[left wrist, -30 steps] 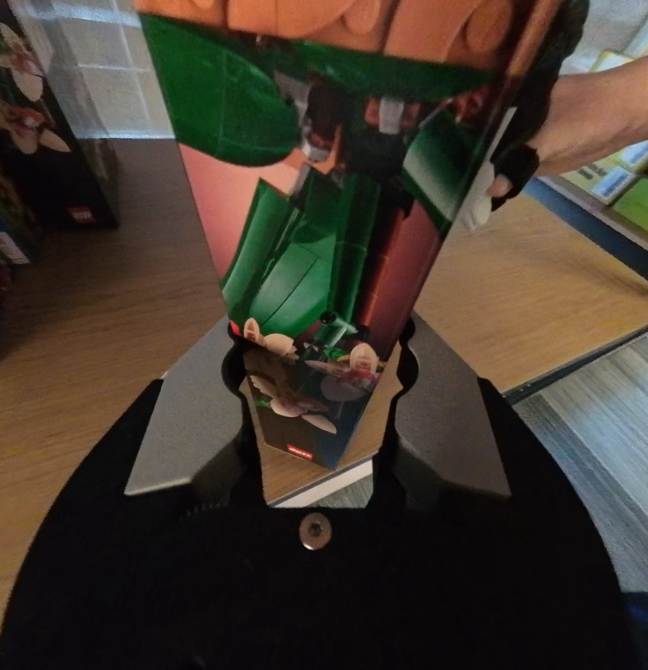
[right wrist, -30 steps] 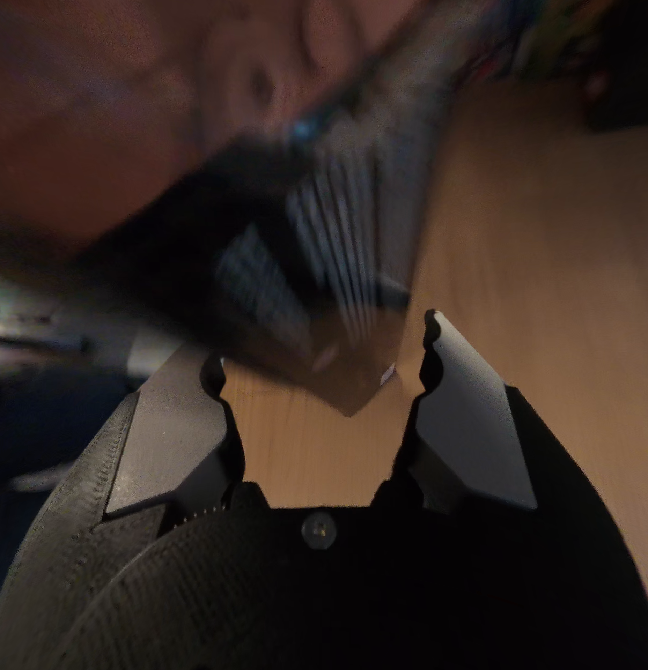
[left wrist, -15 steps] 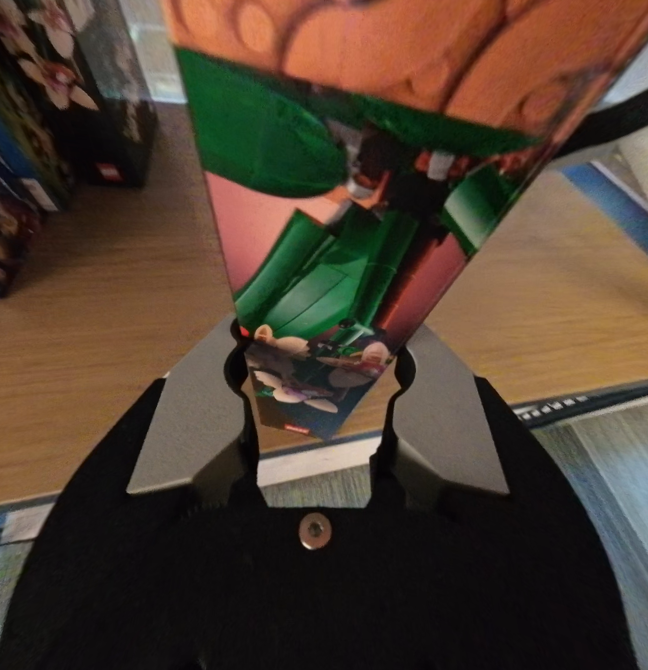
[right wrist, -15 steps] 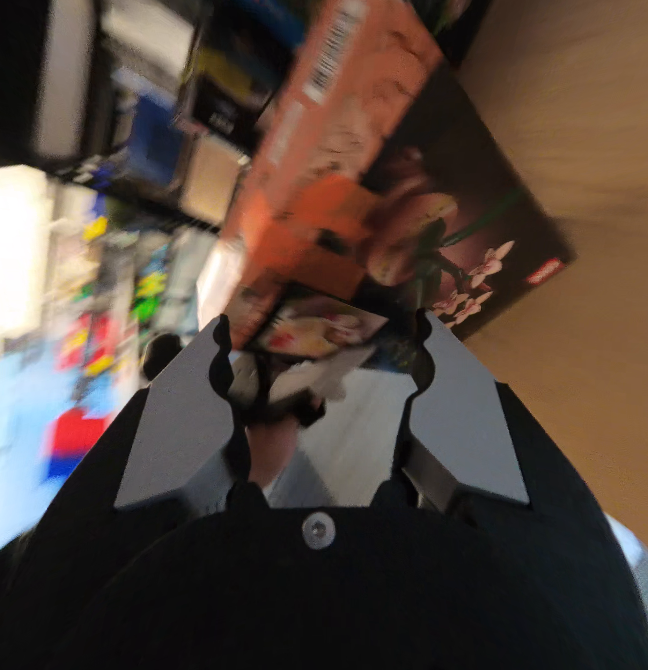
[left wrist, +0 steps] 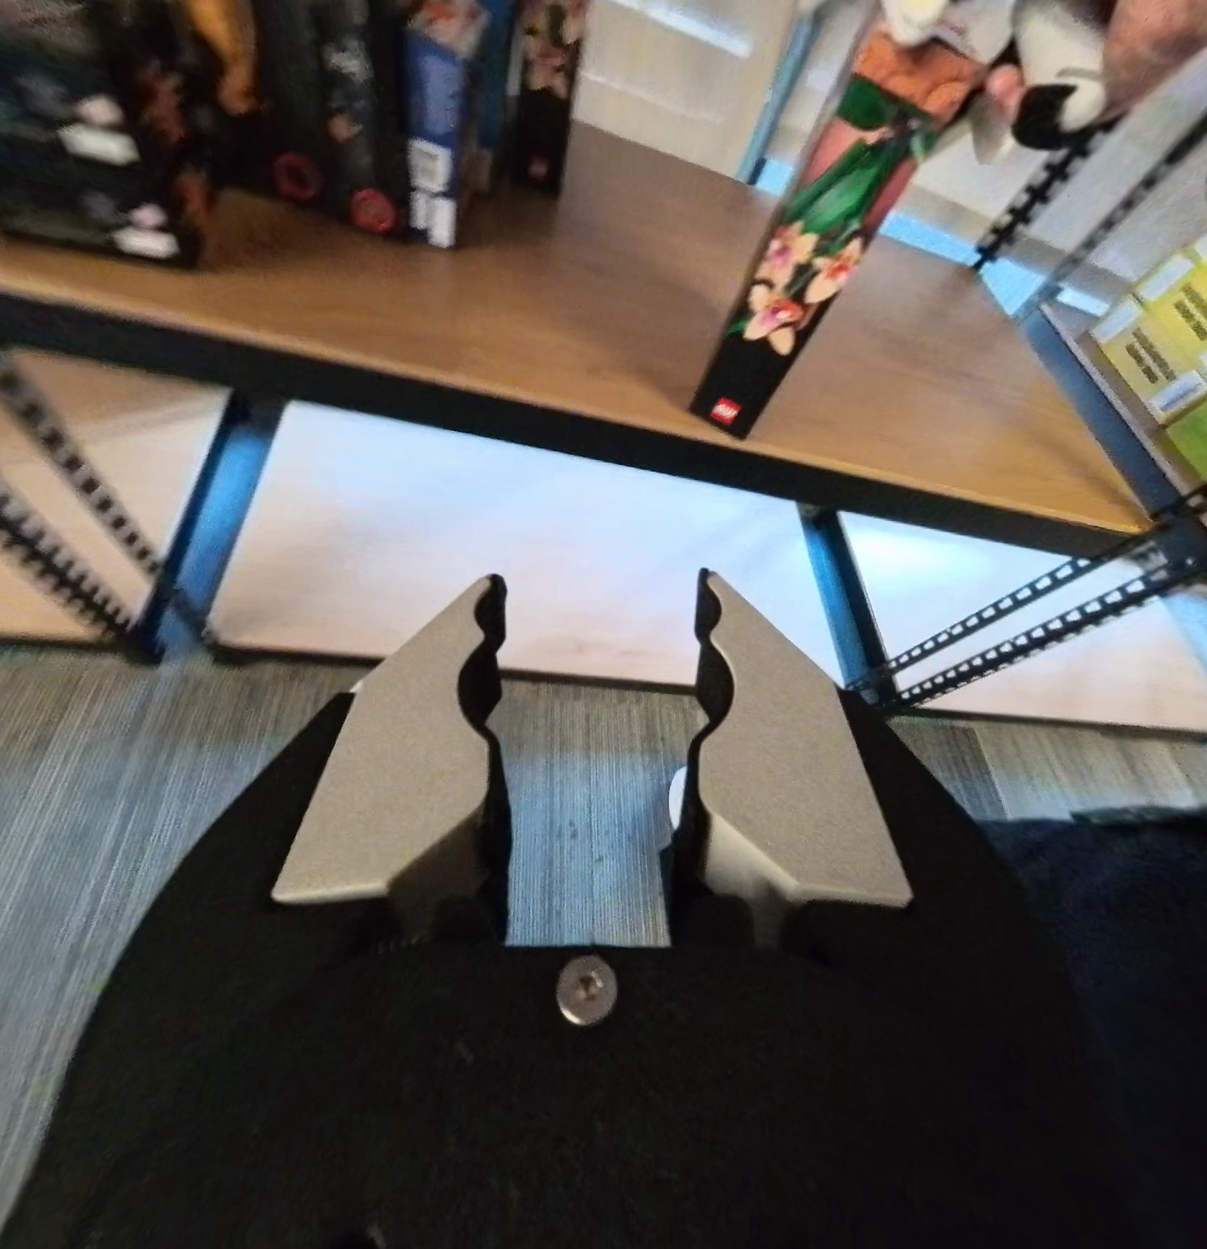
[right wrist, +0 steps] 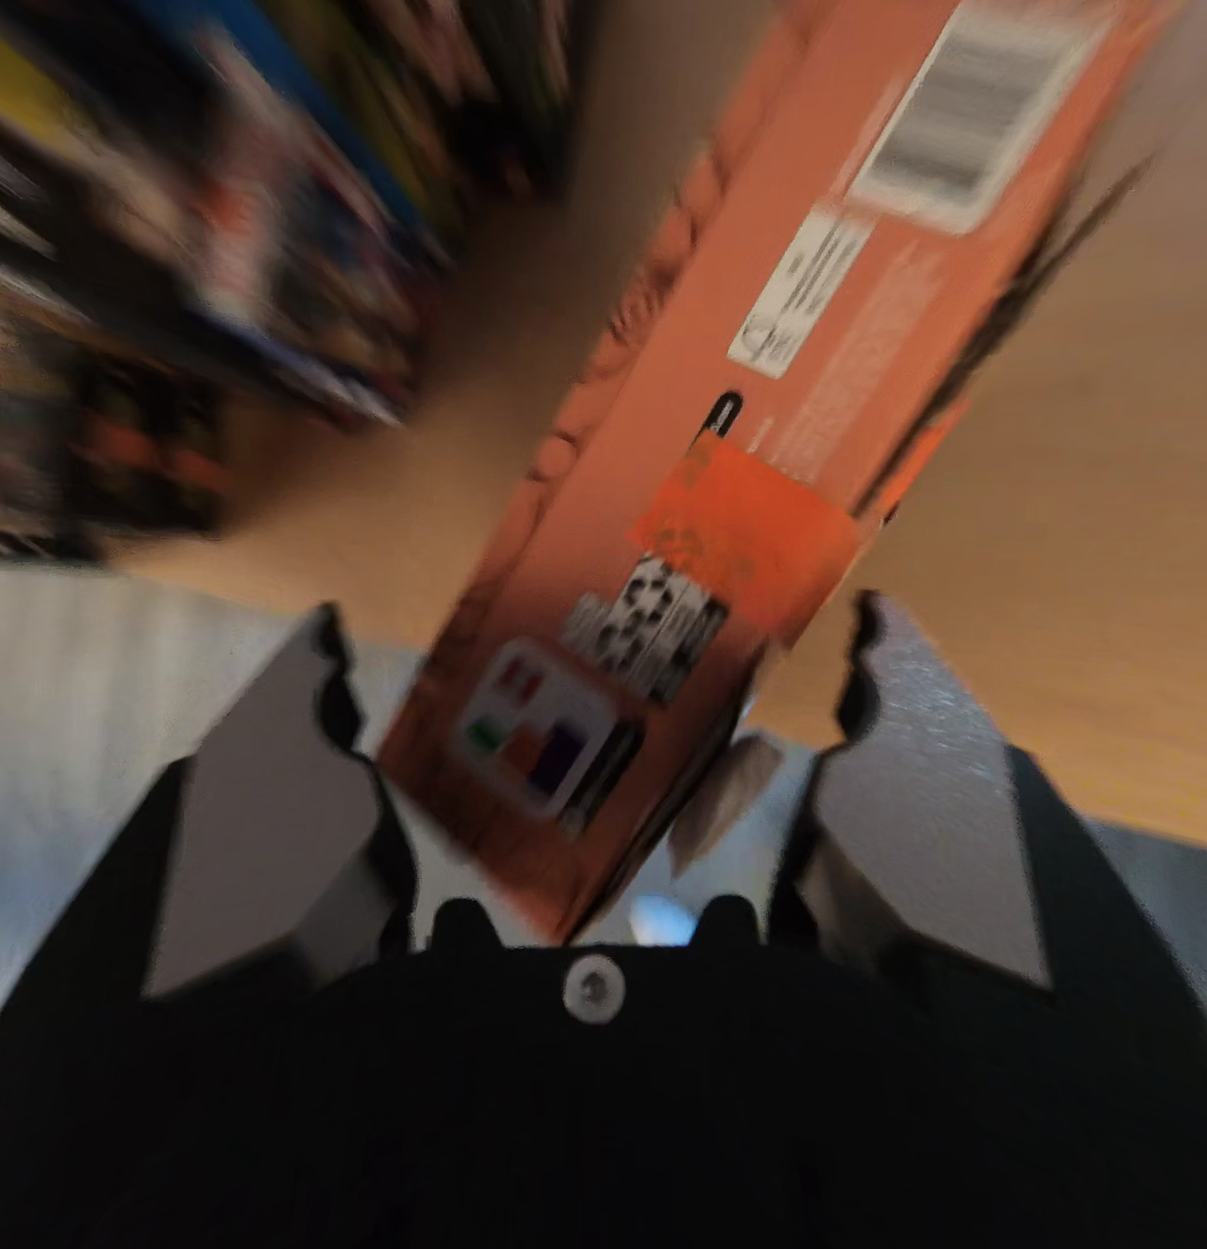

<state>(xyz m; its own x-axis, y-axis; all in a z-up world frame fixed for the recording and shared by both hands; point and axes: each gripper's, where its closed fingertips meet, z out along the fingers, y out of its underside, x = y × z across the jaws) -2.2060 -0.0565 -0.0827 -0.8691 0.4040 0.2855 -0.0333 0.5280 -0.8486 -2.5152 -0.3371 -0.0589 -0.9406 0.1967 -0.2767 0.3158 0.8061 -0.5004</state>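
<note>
A tall flower-printed box (left wrist: 810,257) with an orange top stands upright on the wooden shelf (left wrist: 520,304), near its front edge. My left gripper (left wrist: 597,588) is open and empty, well back from the shelf and below its edge, over the grey carpet. In the blurred right wrist view, the box's orange end (right wrist: 688,473) lies between the wide-apart fingers of my right gripper (right wrist: 597,608). The left finger is close against the box edge, and a gap shows at the right finger. A hand (left wrist: 1155,47) is at the top of the box.
A row of upright boxes (left wrist: 357,135) stands at the back left of the shelf. Black perforated shelf uprights (left wrist: 1060,169) and yellow-green boxes (left wrist: 1182,338) are on the right. A lower shelf board and blue frame legs (left wrist: 202,513) are below.
My left gripper has let go of the box's lower end and drawn back off the shelf. The box now stands on the shelf. My right gripper has swung onto its orange end, jaws wider.
</note>
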